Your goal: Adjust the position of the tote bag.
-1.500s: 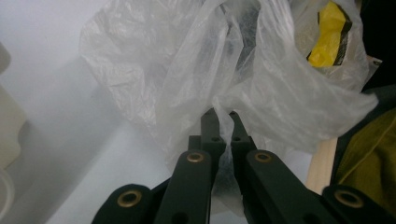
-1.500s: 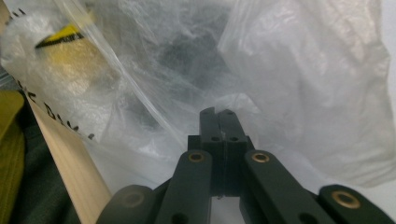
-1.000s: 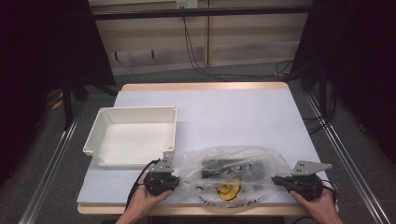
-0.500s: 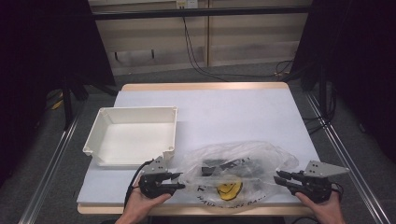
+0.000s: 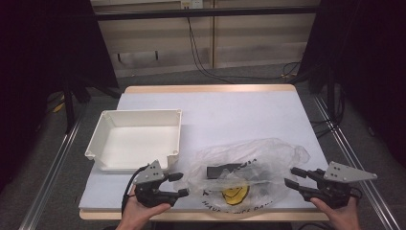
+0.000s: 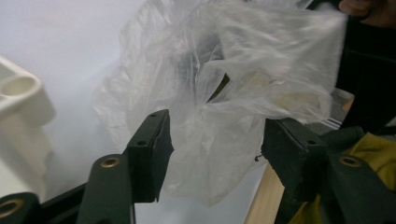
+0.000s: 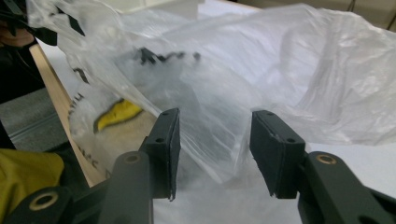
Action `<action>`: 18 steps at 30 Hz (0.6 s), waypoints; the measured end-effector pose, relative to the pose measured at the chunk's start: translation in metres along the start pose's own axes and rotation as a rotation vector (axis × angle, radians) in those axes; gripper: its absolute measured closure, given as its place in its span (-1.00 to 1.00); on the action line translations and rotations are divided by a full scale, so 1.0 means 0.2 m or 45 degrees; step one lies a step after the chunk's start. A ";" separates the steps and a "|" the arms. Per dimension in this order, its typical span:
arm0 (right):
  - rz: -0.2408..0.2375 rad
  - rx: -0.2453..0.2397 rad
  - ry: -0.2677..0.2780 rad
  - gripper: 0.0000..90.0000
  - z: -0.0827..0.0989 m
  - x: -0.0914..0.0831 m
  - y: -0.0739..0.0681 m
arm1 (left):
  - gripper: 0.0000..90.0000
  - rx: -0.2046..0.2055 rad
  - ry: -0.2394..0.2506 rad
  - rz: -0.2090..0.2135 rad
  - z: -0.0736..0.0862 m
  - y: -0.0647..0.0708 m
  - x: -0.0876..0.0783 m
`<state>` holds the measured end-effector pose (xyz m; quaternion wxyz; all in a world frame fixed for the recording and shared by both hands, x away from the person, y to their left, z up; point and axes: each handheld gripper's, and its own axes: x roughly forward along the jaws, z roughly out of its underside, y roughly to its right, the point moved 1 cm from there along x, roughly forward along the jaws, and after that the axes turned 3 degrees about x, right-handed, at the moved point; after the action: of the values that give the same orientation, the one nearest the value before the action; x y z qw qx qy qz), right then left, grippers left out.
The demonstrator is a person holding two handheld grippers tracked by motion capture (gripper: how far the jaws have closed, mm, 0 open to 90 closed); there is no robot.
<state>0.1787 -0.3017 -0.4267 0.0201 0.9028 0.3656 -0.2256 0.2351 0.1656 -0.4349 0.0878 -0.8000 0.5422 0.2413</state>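
A clear plastic bag point(image 5: 261, 155) with a yellow smiley print point(image 5: 234, 194) lies crumpled at the table's front edge, with a flat black object point(image 5: 222, 170) inside it. My left gripper point(image 5: 180, 185) hovers at the bag's left edge. Its jaws have just been opening, and in the left gripper view point(image 6: 217, 126) they stand apart with the bag's film point(image 6: 224, 93) loose between and beyond them. My right gripper point(image 5: 290, 176) sits at the bag's right edge. Its jaws have also just been opening point(image 7: 215, 116), and the film point(image 7: 280, 60) hangs free between them.
A white rectangular tray point(image 5: 139, 113) stands on the table's left half, just behind my left gripper; its corner point(image 6: 18, 112) shows in the left gripper view. The white table top point(image 5: 239, 115) stretches back behind the bag. The wooden front edge point(image 5: 201, 215) runs under the bag.
Both grippers were shut on the bag's two edges; their jaws have since parted and both hands have lifted a little and drawn outward. The bag has slackened on the table.
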 end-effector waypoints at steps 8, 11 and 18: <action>-0.058 -0.067 -0.024 0.21 -0.09 0.11 -0.04 | -0.17 0.042 0.067 -0.046 -0.07 0.00 -0.09; -0.064 -0.079 -0.006 0.28 -0.12 0.12 -0.05 | -0.11 0.052 0.082 -0.043 -0.11 0.00 -0.10; -0.062 -0.106 0.028 0.44 -0.21 0.10 -0.05 | 0.10 0.077 0.122 -0.034 -0.20 -0.01 -0.09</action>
<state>0.2013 -0.2734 -0.3966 0.0479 0.8945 0.3967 -0.2006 0.2428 0.1649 -0.3910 0.0894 -0.8148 0.5421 0.1851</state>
